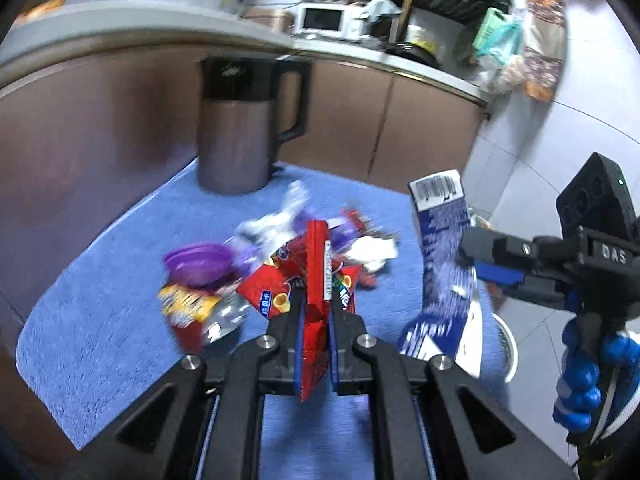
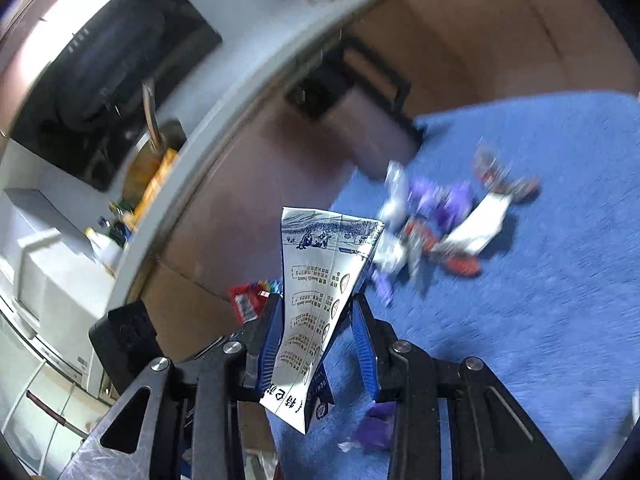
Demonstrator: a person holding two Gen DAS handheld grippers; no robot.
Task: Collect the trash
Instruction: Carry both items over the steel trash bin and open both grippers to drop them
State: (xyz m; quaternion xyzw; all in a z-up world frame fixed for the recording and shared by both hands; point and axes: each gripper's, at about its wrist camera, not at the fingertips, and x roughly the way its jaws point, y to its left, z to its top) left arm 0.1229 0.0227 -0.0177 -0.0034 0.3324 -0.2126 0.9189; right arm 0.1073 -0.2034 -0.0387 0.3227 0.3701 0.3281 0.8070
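Note:
My left gripper (image 1: 316,300) is shut on a red snack wrapper (image 1: 316,272) and holds it above a pile of trash (image 1: 280,256) on a blue mat (image 1: 100,320). The pile has a purple lid (image 1: 198,266), red and yellow wrappers and white paper. My right gripper (image 2: 316,312) is shut on a flattened blue-and-white milk carton (image 2: 320,280), held upright. In the left wrist view the carton (image 1: 444,256) and the right gripper (image 1: 472,252) show at the right. More wrappers (image 2: 448,216) lie on the mat (image 2: 540,300) in the right wrist view.
A grey kettle with a black lid and handle (image 1: 240,128) stands at the back of the mat, against brown cabinet doors (image 1: 380,120). A counter (image 1: 360,46) above carries a microwave (image 1: 324,20) and clutter. White floor tiles (image 1: 532,132) lie to the right.

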